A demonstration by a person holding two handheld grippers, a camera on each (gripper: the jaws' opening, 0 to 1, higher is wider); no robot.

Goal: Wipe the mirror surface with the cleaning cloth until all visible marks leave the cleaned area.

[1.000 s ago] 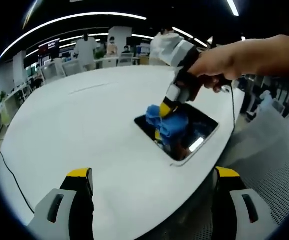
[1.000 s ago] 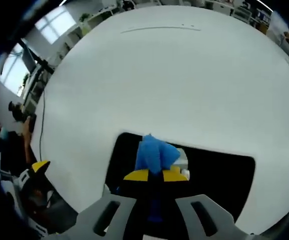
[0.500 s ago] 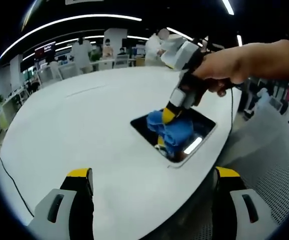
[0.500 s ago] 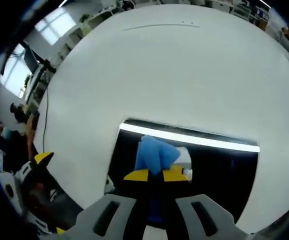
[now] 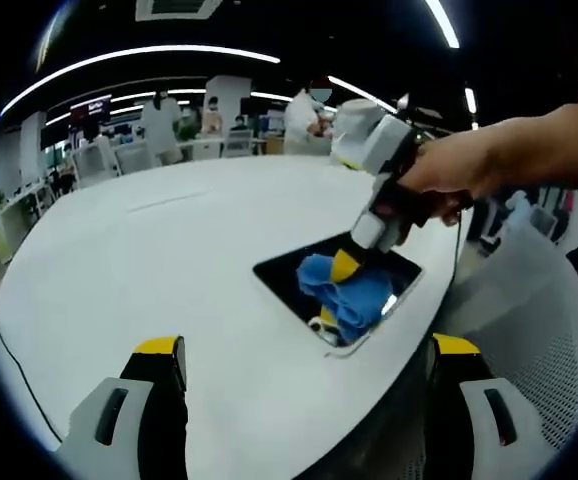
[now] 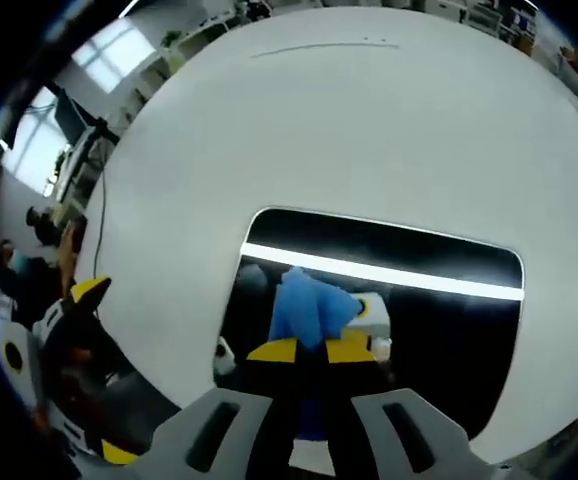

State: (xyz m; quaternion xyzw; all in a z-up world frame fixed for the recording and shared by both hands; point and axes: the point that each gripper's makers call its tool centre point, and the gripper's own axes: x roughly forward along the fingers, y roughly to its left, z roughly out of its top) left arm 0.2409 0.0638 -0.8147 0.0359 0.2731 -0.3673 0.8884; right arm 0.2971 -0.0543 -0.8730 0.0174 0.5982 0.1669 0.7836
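right hand-held gripper [image 6: 311, 352] sits at the bottom centre of the right gripper view with its yellow-tipped jaws pinched together on the blue cleaning cloth [image 6: 309, 308], which bunches up just above the tips. in the left gripper view i see that same hand-held gripper coming in from the upper right, held by a hand [image 5: 449, 185], pressing the cloth down onto the mirror [image 5: 299, 275] at centre right of the frame. the mirror is a dark rectangle with rounded corners lying flat on the white counter [image 5: 149, 260], close to the counter's near edge; it reflects a ceiling light strip across its upper part in the right gripper view. my left hand-held gripper [image 5: 297, 395] shows along the bottom of its own view, jaws spread wide with nothing between them, well apart from the mirror.

i judge the cloth soft, light and floppy, so it will fold and drag rather than slide evenly; the grip on its gathered middle looks sensible, leaving a loose wad to meet the glass. the mirror looks thin, rigid, slick and breakable, and may skate on the smooth counter under a sideways push. i cannot tell from these views whether marks remain on it.
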